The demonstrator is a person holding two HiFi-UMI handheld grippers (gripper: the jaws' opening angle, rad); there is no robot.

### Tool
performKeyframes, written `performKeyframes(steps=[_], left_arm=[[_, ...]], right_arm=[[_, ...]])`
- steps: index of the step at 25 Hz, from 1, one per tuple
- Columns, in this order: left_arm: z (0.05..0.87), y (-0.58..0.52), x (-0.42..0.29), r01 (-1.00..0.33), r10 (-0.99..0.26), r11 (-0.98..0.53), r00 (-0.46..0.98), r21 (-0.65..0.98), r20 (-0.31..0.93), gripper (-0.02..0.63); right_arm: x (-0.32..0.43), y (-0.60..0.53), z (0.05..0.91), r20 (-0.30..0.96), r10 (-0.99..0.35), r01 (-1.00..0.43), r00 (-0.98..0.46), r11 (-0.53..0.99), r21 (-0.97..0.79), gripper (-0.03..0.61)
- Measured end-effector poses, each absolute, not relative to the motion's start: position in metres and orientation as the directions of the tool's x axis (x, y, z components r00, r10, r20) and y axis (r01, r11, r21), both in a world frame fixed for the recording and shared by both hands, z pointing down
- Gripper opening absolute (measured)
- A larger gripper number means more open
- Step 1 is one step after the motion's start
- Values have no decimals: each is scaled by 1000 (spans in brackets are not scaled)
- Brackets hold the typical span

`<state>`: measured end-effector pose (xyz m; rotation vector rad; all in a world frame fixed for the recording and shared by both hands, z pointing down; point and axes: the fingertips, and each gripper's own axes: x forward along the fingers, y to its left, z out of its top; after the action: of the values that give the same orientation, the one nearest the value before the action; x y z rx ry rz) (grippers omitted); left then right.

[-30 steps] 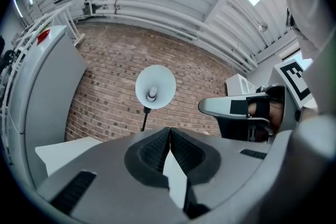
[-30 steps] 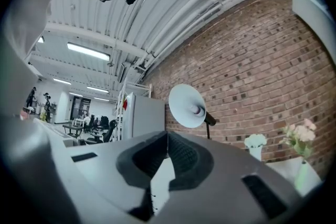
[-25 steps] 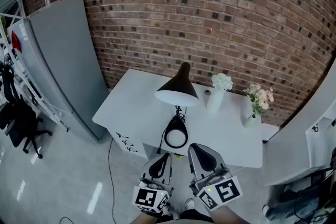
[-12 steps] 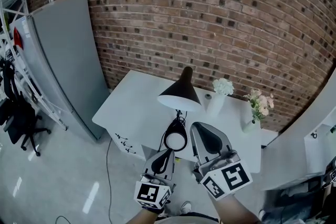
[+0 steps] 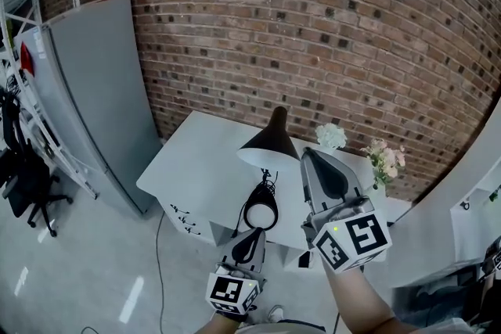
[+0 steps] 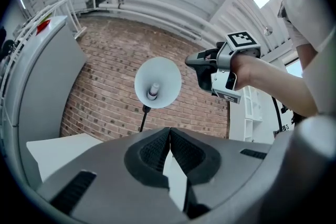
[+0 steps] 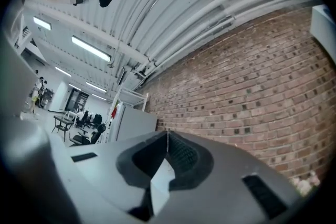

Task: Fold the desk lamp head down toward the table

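Above the tabletop (image 5: 196,168), the lamp head (image 5: 270,141) sat just left of the right claw (image 5: 310,156), nearer than the left claw (image 5: 254,234), both pressed together.

Grey moulded-plastic L gripper (image 5: 250,235) w/ black ribbed pads (image 6: 152,152), white cube w/ black sq. markers (image 5: 231,292), matching grey R gripper (image 5: 311,159), its marker cube (image 5: 354,240) likewise white w/ black, white short sleeve (image 6: 310,23)

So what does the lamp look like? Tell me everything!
The desk lamp is black, with a cone shade that is white inside and has a bulb in it. A thin black stem joins it to a round base standing on the white table. The shade is up, not folded down. The right gripper, jaws shut, is close beside the shade.
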<state>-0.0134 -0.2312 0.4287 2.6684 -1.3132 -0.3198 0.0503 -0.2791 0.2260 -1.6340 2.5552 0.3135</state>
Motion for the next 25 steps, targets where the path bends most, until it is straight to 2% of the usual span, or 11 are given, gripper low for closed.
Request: performKeyframes(steps=[15, 25], left_arm=[[326, -272, -57, -825, -818, -558, 527, 93, -232, 8], [300, -286, -53, -826, -801, -562, 531, 44, -274, 8]], right_arm=[[41, -305, 225, -194, -885, -906, -423, 405, 123, 17], [32, -320, 225, -195, -874, -894, -445, 424, 142, 17]])
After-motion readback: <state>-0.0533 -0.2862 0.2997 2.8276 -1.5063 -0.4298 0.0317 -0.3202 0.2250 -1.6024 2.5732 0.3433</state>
